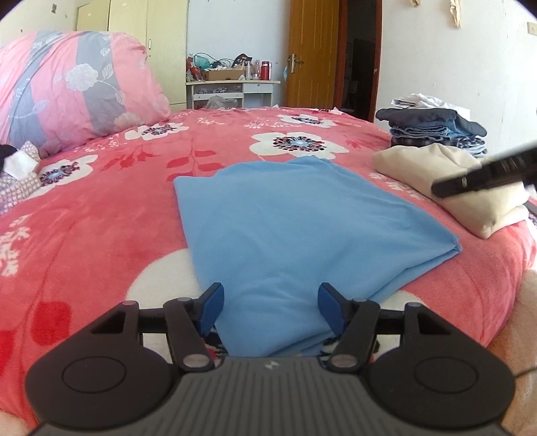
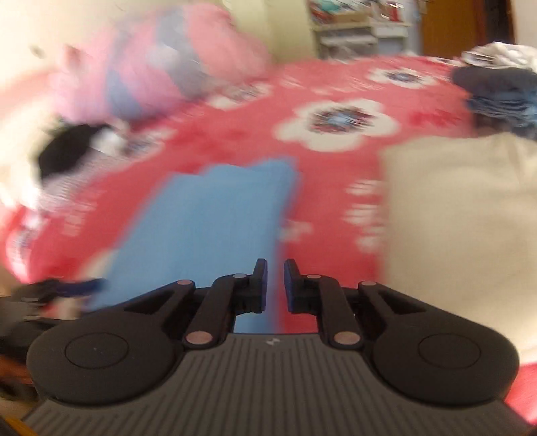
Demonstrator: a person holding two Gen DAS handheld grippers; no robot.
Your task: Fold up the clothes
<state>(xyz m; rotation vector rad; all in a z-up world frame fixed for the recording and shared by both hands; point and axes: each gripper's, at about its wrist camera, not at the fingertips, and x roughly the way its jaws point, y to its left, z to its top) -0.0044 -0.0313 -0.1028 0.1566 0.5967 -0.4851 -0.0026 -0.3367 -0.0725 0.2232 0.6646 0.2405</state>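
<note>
Blue garment (image 1: 295,231) lies folded flat on the bed, near edge reaching under the left gripper (image 1: 270,310). Left gripper: jaws spread wide, blue pads either side of the cloth's near end, nothing clamped. Right gripper (image 2: 276,286): jaws drawn close with a narrow gap between the pads, nothing between them; the view is motion-blurred, the blue cloth (image 2: 208,228) ahead and left of it. A black finger of the right gripper shows in the left view over the beige folded item (image 1: 446,187).

Surface: red floral blanket (image 1: 110,214), plush, covering the bed. Beige item sits just right of the blue garment, apart from it by a strip of blanket. Behind it, a stack of folded dark and denim clothes (image 1: 436,129) at the bed's right edge. Pink and grey quilt (image 1: 74,84) piled at far left; small patterned and dark cloths (image 1: 16,174) at the left edge.

Room: wooden door (image 1: 312,53) ajar, cluttered white desk (image 1: 235,87), pale wardrobe (image 1: 147,30).

Open blanket lies left of and beyond the blue garment.
</note>
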